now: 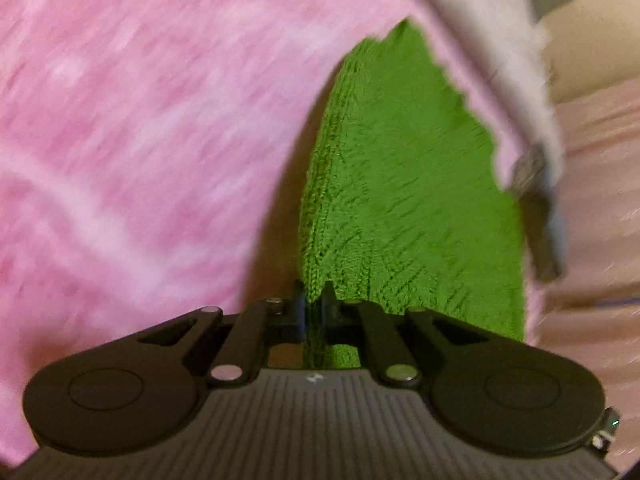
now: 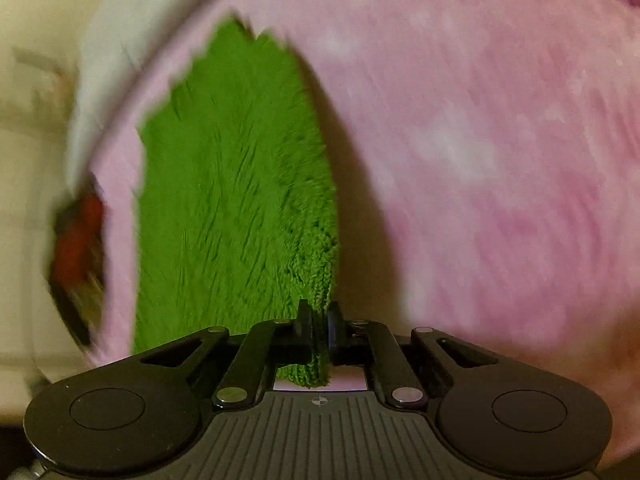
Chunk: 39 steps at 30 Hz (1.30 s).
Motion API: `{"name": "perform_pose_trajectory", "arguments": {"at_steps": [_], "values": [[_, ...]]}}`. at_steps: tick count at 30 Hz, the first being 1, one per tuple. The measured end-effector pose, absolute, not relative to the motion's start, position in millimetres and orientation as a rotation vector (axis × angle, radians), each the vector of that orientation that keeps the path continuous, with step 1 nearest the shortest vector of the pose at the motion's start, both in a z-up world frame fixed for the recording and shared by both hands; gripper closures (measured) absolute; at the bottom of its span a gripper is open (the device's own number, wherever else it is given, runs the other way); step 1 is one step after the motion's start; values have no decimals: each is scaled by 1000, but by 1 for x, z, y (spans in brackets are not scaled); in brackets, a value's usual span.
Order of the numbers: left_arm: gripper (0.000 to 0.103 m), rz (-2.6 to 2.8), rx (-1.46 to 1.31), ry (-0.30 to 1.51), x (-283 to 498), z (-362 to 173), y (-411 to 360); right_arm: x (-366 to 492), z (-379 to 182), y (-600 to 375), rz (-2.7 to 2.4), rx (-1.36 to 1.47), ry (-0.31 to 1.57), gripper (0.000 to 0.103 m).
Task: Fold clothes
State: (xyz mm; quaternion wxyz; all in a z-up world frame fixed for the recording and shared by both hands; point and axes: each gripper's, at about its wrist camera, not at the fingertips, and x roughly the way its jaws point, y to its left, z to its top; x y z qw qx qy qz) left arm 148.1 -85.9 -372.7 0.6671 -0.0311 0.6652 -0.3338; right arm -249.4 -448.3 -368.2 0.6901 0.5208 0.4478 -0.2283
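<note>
A green fluffy cloth hangs stretched between my two grippers. My left gripper is shut on its one corner. My right gripper is shut on another corner of the same green cloth, whose edge pokes out below the fingers. In the left wrist view the right gripper shows blurred at the cloth's far side. In the right wrist view the left gripper shows blurred at the far left. Both views are motion-blurred.
A pink fuzzy blanket fills the surface under the cloth and also shows in the right wrist view. A whitish fluffy cloth lies along its far edge. Cream-coloured wall or furniture stands beyond.
</note>
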Motion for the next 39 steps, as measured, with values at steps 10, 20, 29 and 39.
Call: {"name": "perform_pose_trajectory", "arguments": {"at_steps": [10, 20, 29, 39], "values": [[81, -607, 441, 1291, 124, -342, -108, -200, -330, -454, -649, 595, 1112, 31], [79, -1010, 612, 1005, 106, -367, -248, -89, -385, -451, -469, 380, 1029, 39], [79, -952, 653, 1081, 122, -390, -198, -151, -365, -429, -443, 369, 1162, 51], [94, -1085, 551, 993, 163, -372, -315, -19, -377, -499, -410, 354, 957, 64]]}}
